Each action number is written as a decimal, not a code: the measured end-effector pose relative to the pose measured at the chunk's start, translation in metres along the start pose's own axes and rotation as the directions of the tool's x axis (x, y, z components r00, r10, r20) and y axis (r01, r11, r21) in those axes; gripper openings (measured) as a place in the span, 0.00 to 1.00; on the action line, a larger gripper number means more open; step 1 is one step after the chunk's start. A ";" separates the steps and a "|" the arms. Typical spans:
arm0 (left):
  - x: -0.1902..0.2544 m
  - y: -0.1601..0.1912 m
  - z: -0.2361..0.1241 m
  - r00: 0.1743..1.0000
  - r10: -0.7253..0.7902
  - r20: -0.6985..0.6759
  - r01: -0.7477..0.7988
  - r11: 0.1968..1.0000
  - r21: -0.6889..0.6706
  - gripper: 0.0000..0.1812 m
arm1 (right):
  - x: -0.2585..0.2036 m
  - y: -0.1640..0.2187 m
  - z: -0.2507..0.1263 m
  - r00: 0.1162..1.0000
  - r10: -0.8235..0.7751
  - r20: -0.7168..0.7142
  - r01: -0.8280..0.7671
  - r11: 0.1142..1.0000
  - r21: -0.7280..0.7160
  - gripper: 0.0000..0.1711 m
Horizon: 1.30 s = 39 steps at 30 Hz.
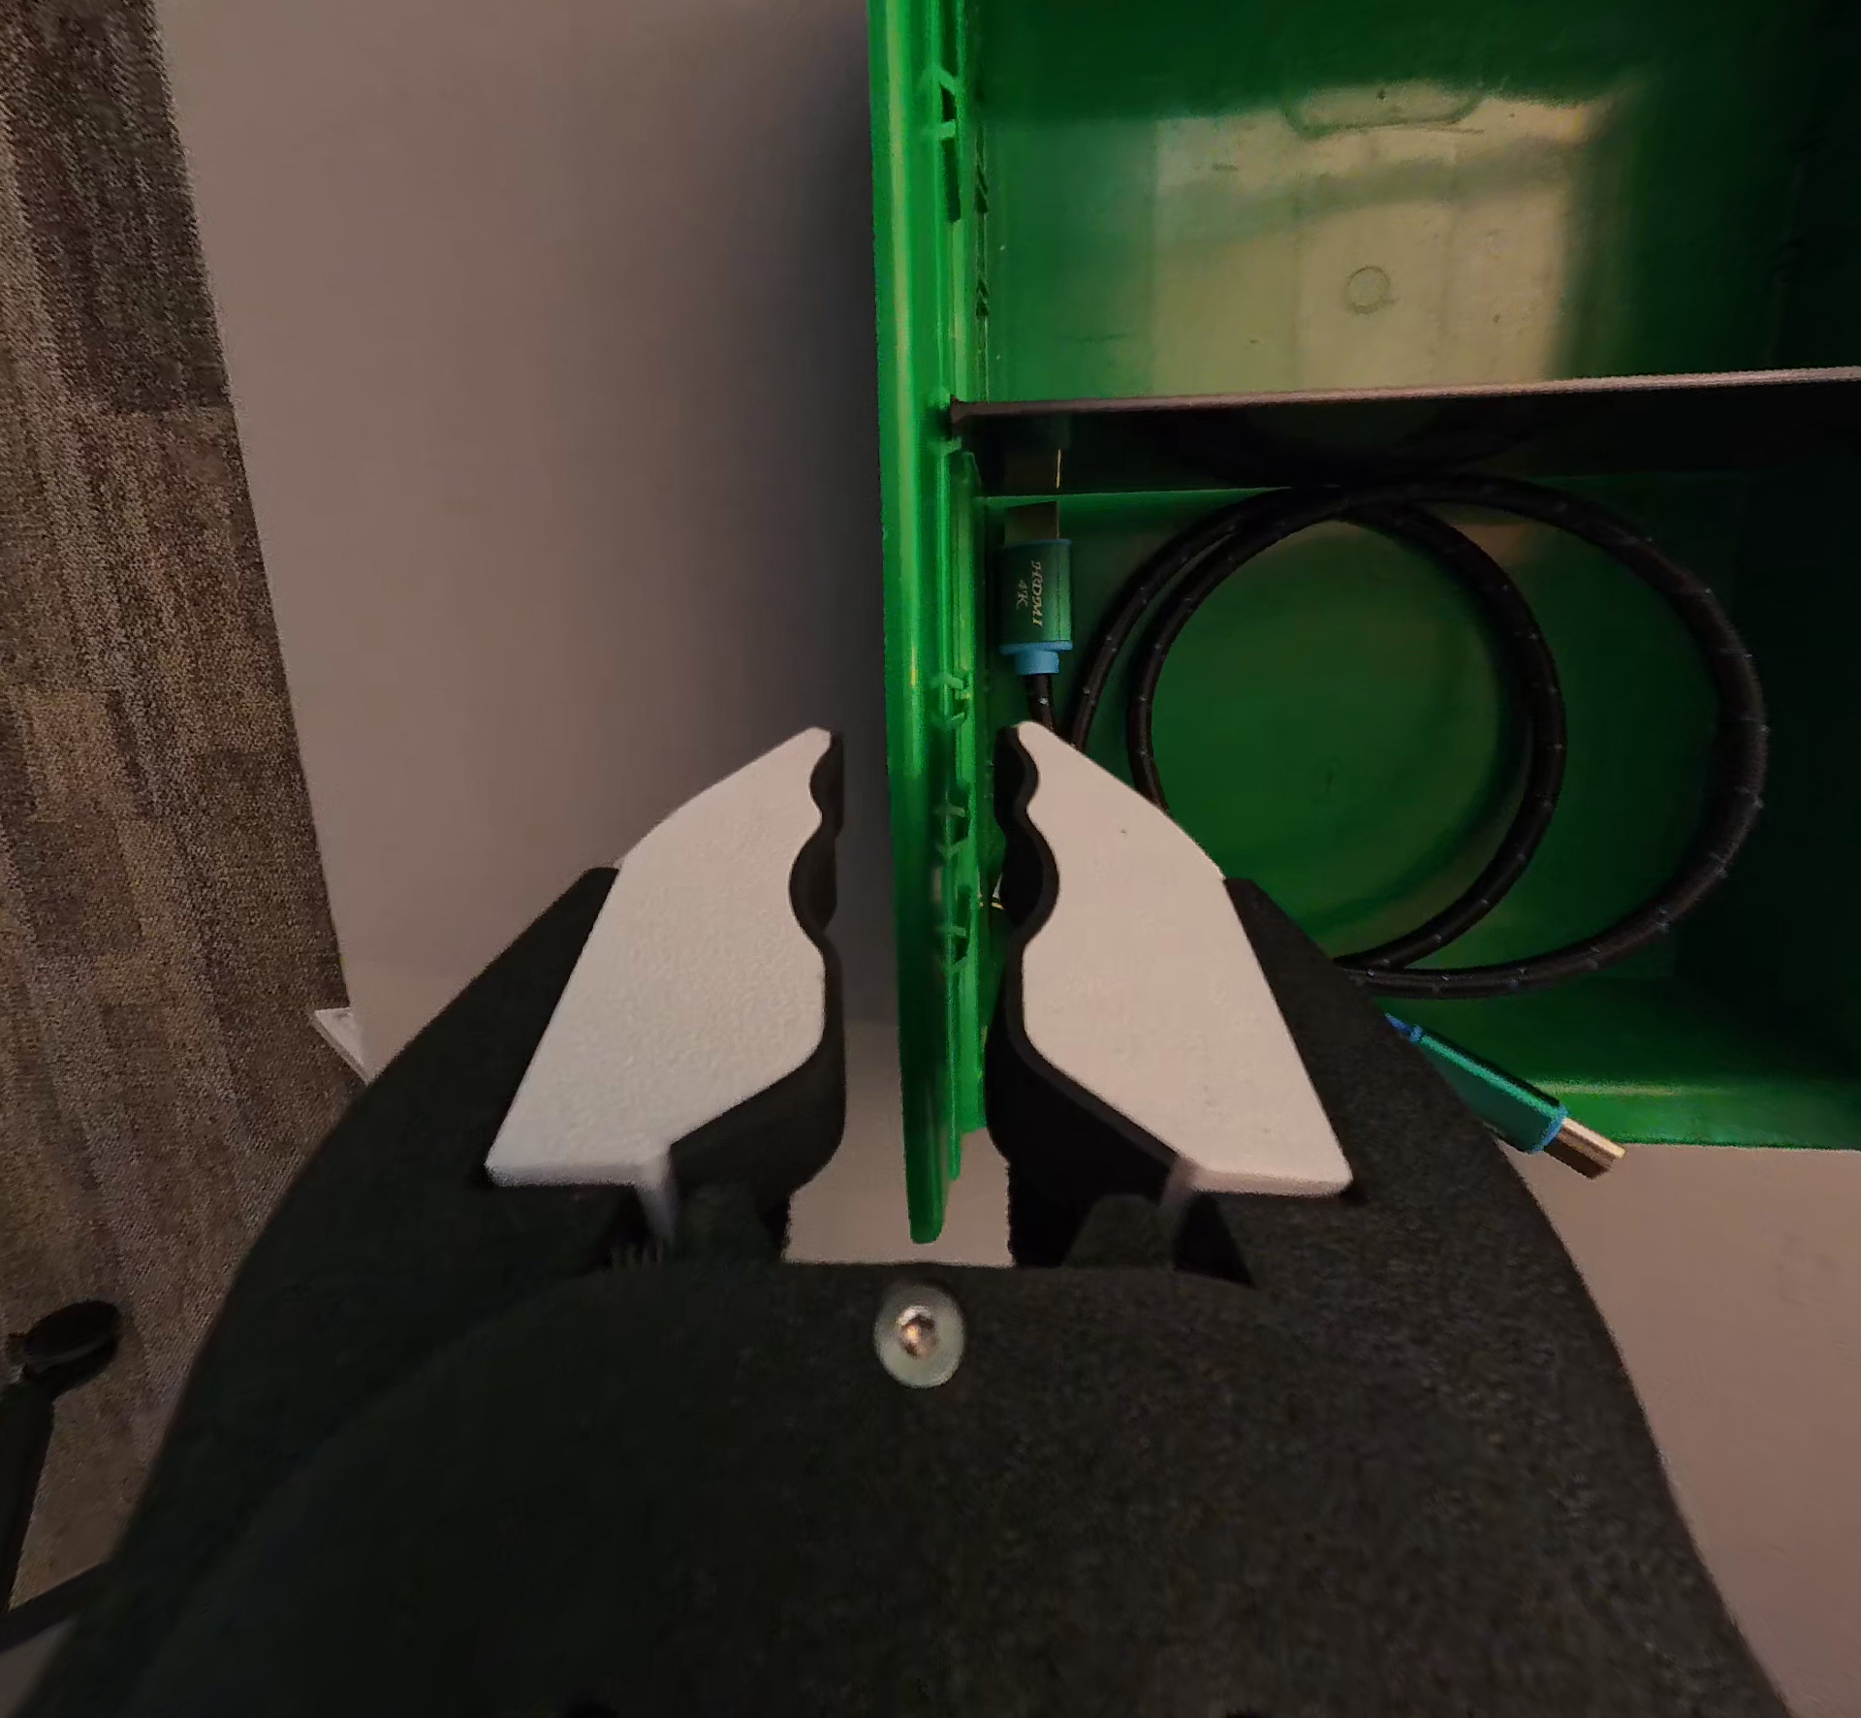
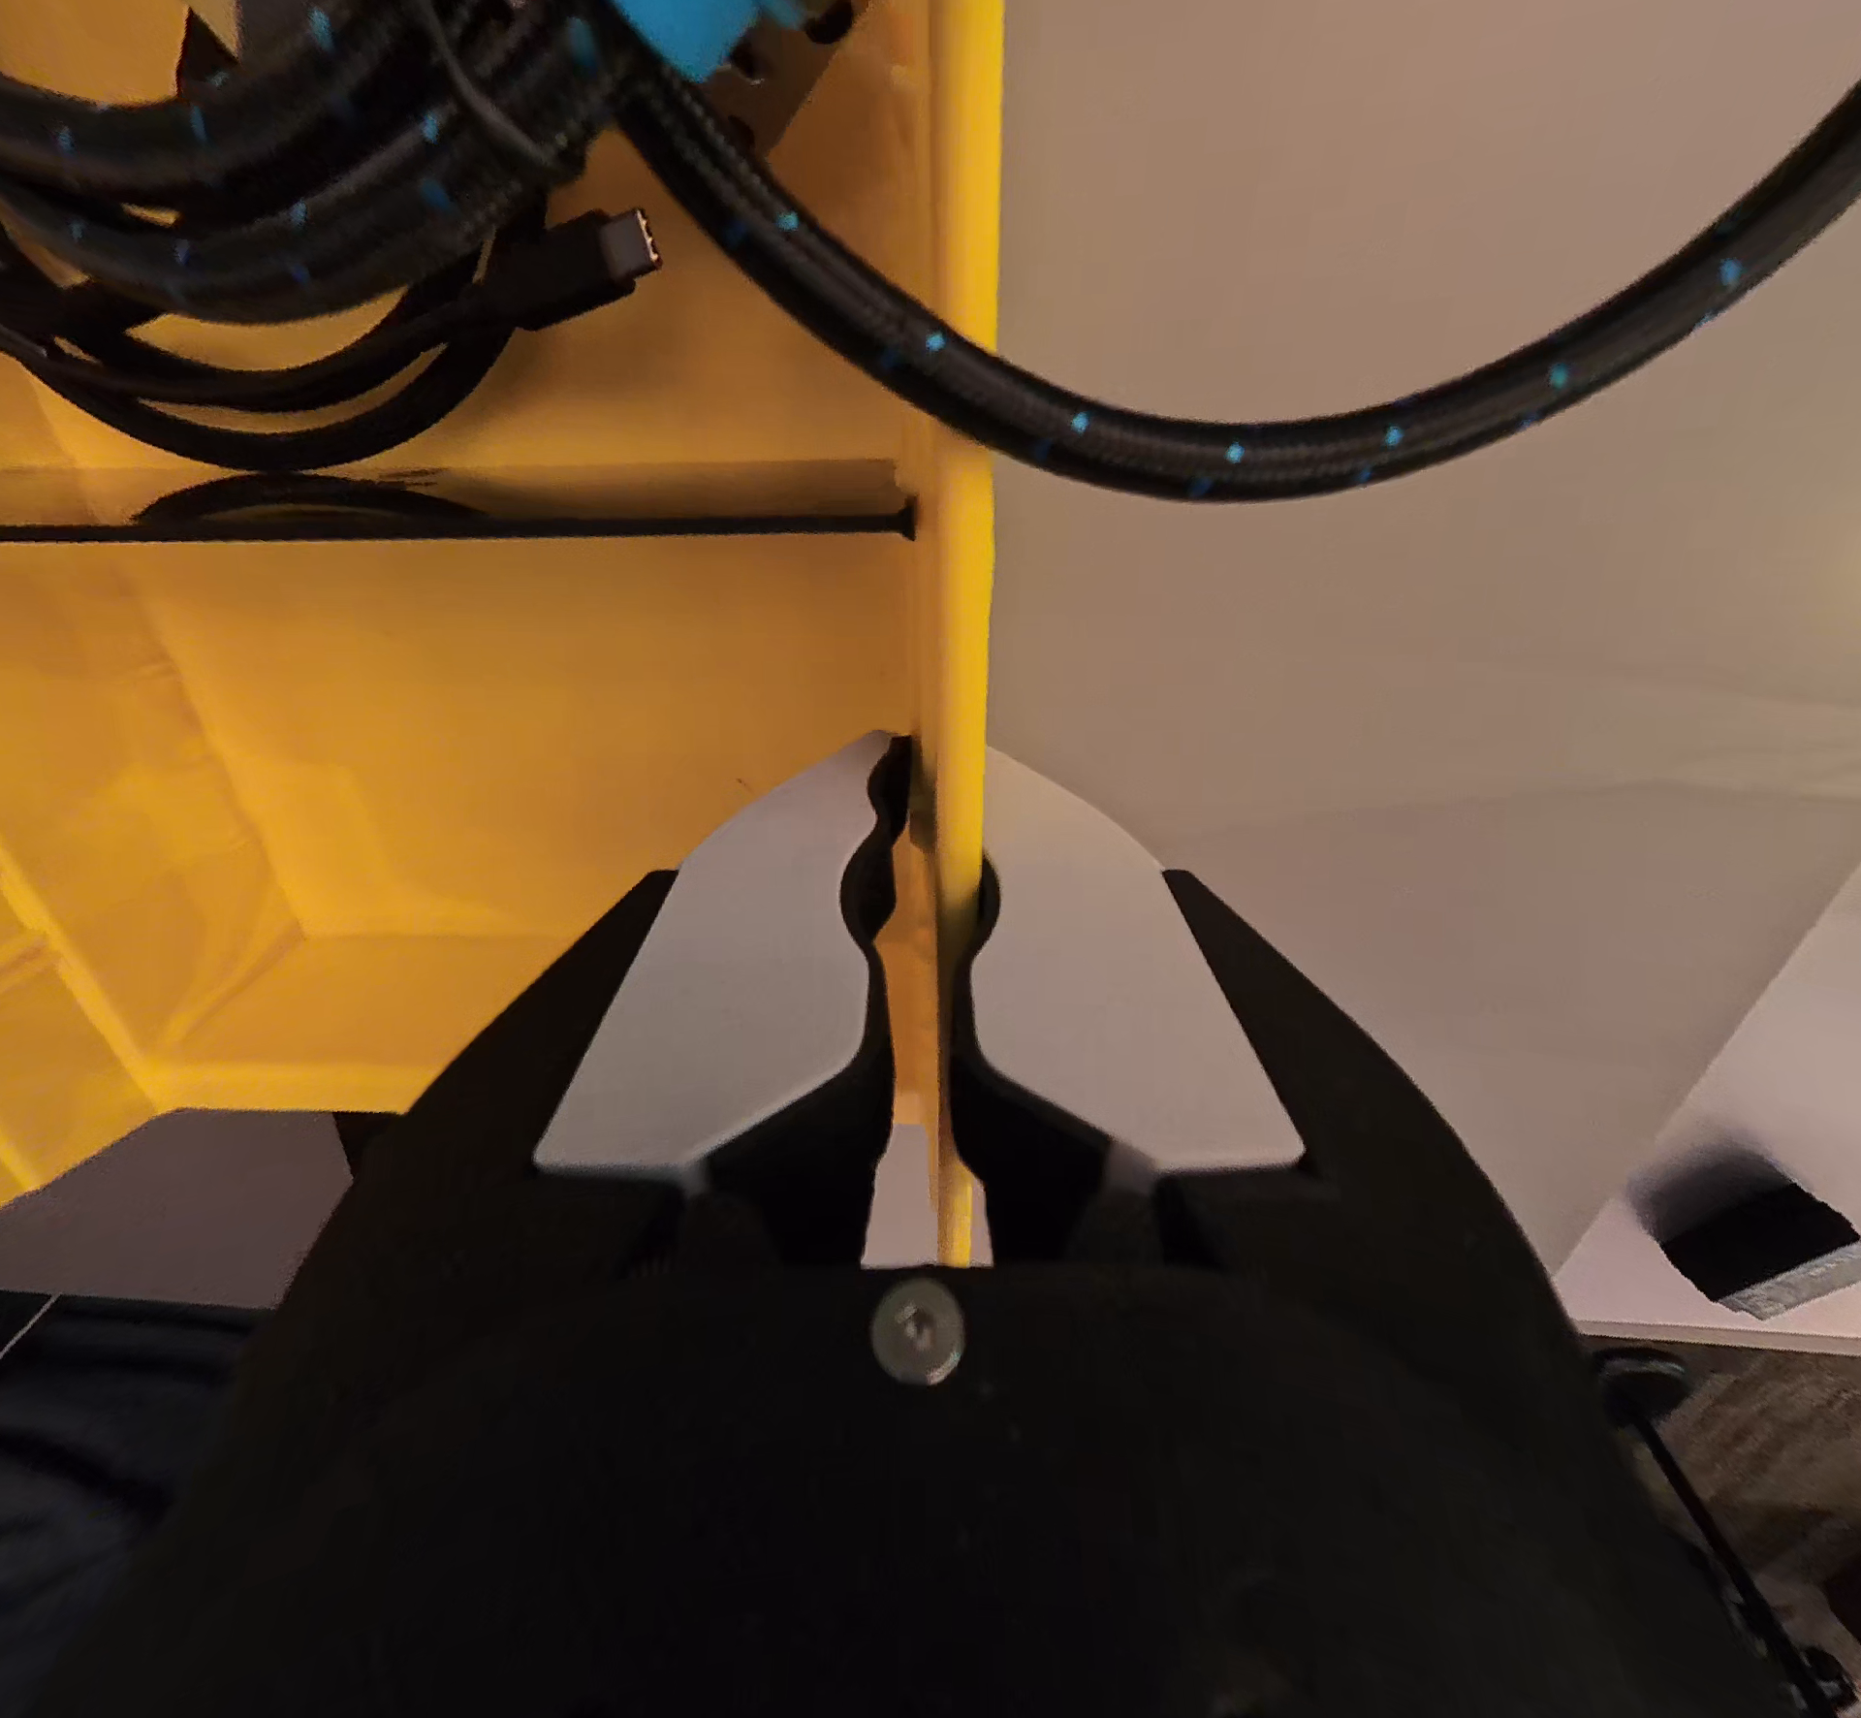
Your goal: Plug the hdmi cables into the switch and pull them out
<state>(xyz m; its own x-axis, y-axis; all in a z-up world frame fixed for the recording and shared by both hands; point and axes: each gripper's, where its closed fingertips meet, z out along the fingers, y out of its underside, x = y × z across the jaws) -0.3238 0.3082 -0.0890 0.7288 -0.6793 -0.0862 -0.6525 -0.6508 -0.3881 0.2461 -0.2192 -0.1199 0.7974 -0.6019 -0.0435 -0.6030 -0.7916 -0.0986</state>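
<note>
With your left gripper (image 1: 921, 743) straddling the green bin (image 1: 1410, 159) wall, not visibly clamped, and your right gripper (image 2: 932, 753) pinching the yellow bin (image 2: 967, 562) wall, its draped cable (image 2: 1208, 451) could snag and drag the bin; another cable (image 1: 1410, 743) lies coiled in green.

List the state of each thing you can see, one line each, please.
Left gripper: open, astride the green bin's wall.
Right gripper: shut on yellow bin wall.
Green bin: holds a coiled cable.
Coiled cable: unplugged, both plugs free.
Yellow bin: holds bundled cables.
Loose cable: hangs over yellow wall.
</note>
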 end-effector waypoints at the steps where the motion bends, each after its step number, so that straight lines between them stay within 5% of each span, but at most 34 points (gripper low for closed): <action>1: 0.001 0.001 0.001 1.000 0.002 -0.002 -0.002 1.000 -0.006 0.16 | -0.001 0.000 0.000 1.000 -0.006 -0.002 0.006 1.000 -0.007 0.02; 17: 0.006 -0.015 -0.011 0.999 0.031 0.036 -0.033 0.997 0.063 0.14 | -0.001 -0.001 -0.014 0.997 -0.050 -0.053 0.053 0.998 0.042 0.08; 24: 0.007 -0.021 -0.026 0.996 0.043 0.081 -0.052 0.993 0.103 0.14 | -0.002 -0.005 -0.074 0.981 -0.020 -0.191 0.068 0.967 0.247 0.09; 27: 0.013 -0.034 -0.048 0.991 0.057 0.123 -0.079 0.980 0.184 0.14 | -0.029 -0.034 -0.105 0.930 -0.196 -0.309 0.311 0.869 0.384 0.10; 31: 0.057 -0.062 -0.084 0.978 0.151 0.140 -0.192 0.919 0.345 0.14 | -0.119 -0.087 -0.088 0.625 -0.644 -0.441 0.774 0.439 0.456 0.14; 39: 0.176 -0.090 -0.113 0.877 0.439 0.194 -0.475 0.737 0.481 0.16 | -0.123 -0.120 -0.018 0.478 -0.716 -0.508 0.878 0.405 0.255 0.18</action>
<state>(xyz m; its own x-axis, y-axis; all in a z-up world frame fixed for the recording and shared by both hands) -0.1601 0.2085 0.0341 0.3932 -0.8156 -0.4244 -0.7271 0.0067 -0.6865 0.2197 -0.0521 -0.0852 0.8006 0.2255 0.5552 0.4619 -0.8225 -0.3319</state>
